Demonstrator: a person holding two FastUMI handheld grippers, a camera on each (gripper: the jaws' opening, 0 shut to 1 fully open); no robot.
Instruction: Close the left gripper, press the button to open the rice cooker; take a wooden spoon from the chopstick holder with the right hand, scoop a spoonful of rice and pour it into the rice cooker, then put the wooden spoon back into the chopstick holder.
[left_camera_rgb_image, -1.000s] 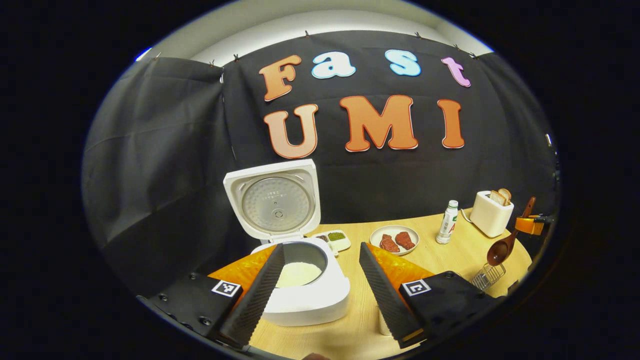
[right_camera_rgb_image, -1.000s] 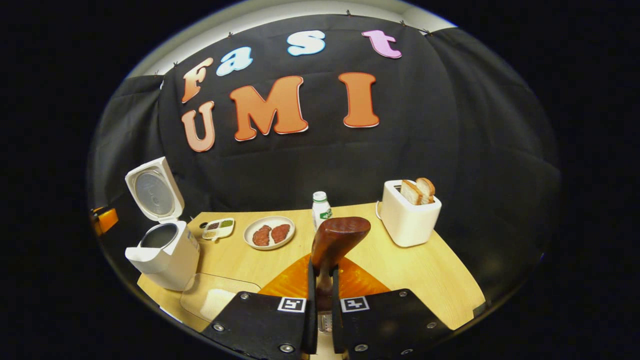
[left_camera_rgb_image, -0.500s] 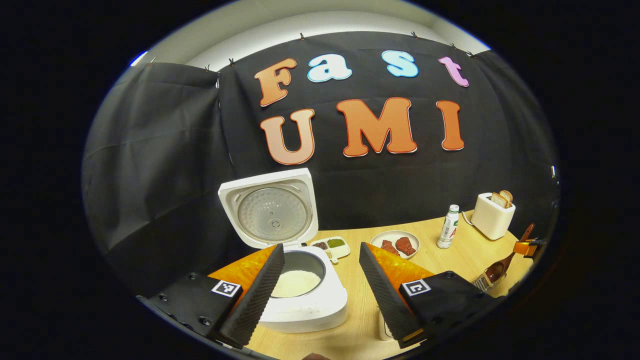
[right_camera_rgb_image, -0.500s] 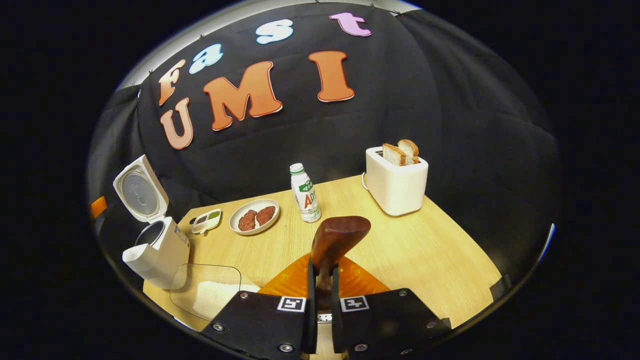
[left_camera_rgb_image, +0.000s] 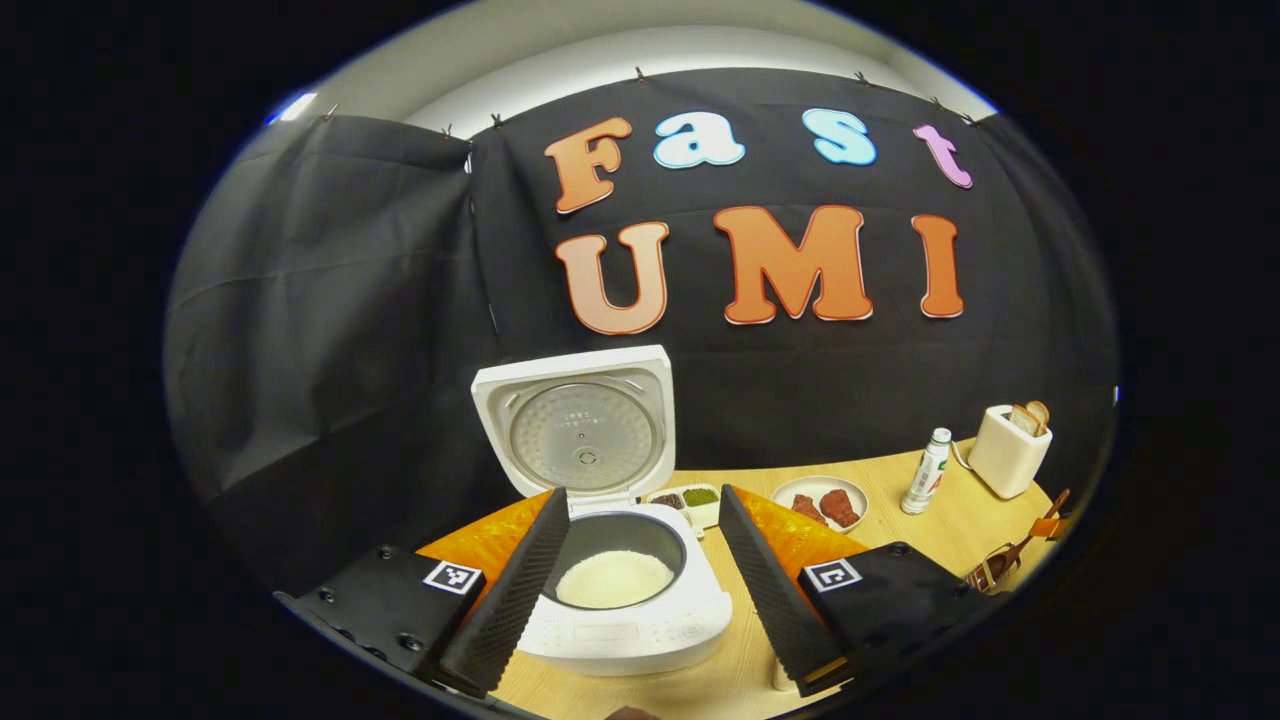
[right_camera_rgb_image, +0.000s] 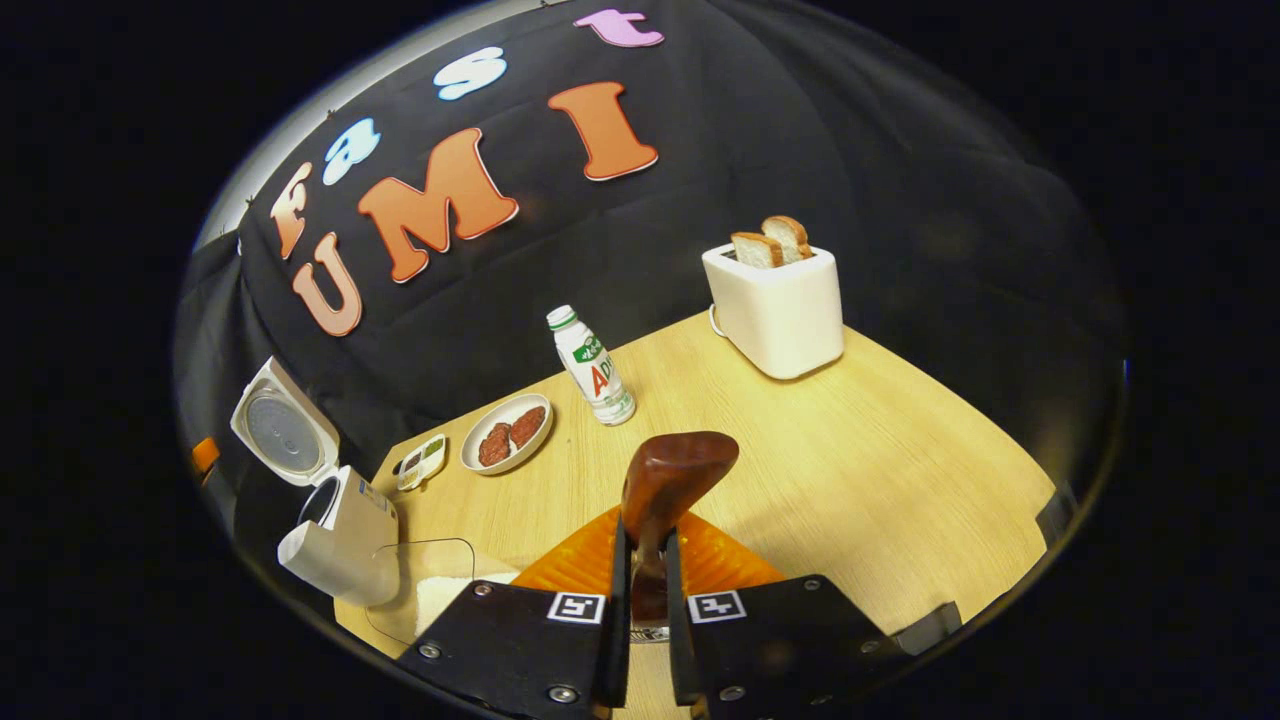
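The white rice cooker (left_camera_rgb_image: 625, 625) stands open with its lid (left_camera_rgb_image: 585, 430) upright and white rice (left_camera_rgb_image: 613, 578) in the pot. My left gripper (left_camera_rgb_image: 642, 492) is open above and in front of it, one finger on each side of the pot. My right gripper (right_camera_rgb_image: 640, 535) is shut on the brown wooden spoon (right_camera_rgb_image: 680, 465). In the left gripper view, the right gripper (left_camera_rgb_image: 1047, 527) is at the far right, and the spoon (left_camera_rgb_image: 1012, 556) slants down with its bowl at the wire chopstick holder (left_camera_rgb_image: 982, 580). The cooker (right_camera_rgb_image: 345, 535) stands far left in the right gripper view.
A clear container of rice (right_camera_rgb_image: 432, 598) sits beside the cooker. On the wooden table (right_camera_rgb_image: 850, 470) are a seasoning dish (right_camera_rgb_image: 425, 460), a plate of meat (right_camera_rgb_image: 507, 432), a bottle (right_camera_rgb_image: 592, 365) and a white toaster (right_camera_rgb_image: 780, 310) with bread slices.
My right gripper has come down with the spoon, so its bowl now sits at the wire holder. The left gripper stays open and has shifted slightly relative to the cooker.
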